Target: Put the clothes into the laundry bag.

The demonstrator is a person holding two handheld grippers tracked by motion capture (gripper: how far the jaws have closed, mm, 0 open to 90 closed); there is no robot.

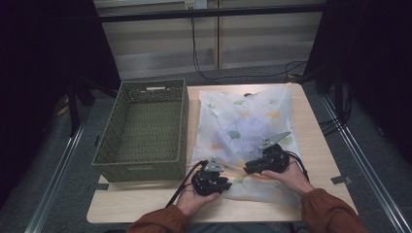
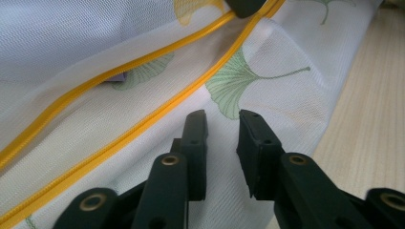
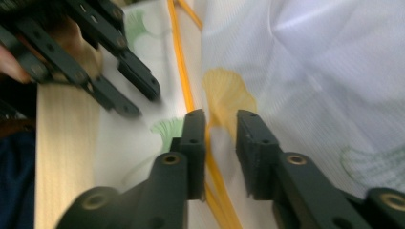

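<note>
A white mesh bag point(image 1: 252, 109) printed with green and orange ginkgo leaves lies flat on the table, with something pale purple point(image 1: 245, 130) showing through it. A yellow zipper point(image 2: 143, 125) point(image 3: 184, 81) runs along its near end. My left gripper point(image 1: 224, 185) point(image 2: 222, 119) hovers at the bag's near left part, jaws apart over the mesh point(image 2: 267, 52) just below the zipper. My right gripper point(image 1: 248, 169) point(image 3: 220, 117) sits a little farther in, jaws apart over the zipper line, nothing pinched. The left gripper's jaws point(image 3: 136, 93) show at the upper left of the right gripper view.
A green woven basket point(image 1: 183, 121) stands empty on the table's left half, beside the bag. Light wood table point(image 1: 316, 145) shows to the right of the bag and along the near edge. Black cables lie on the floor beyond the table.
</note>
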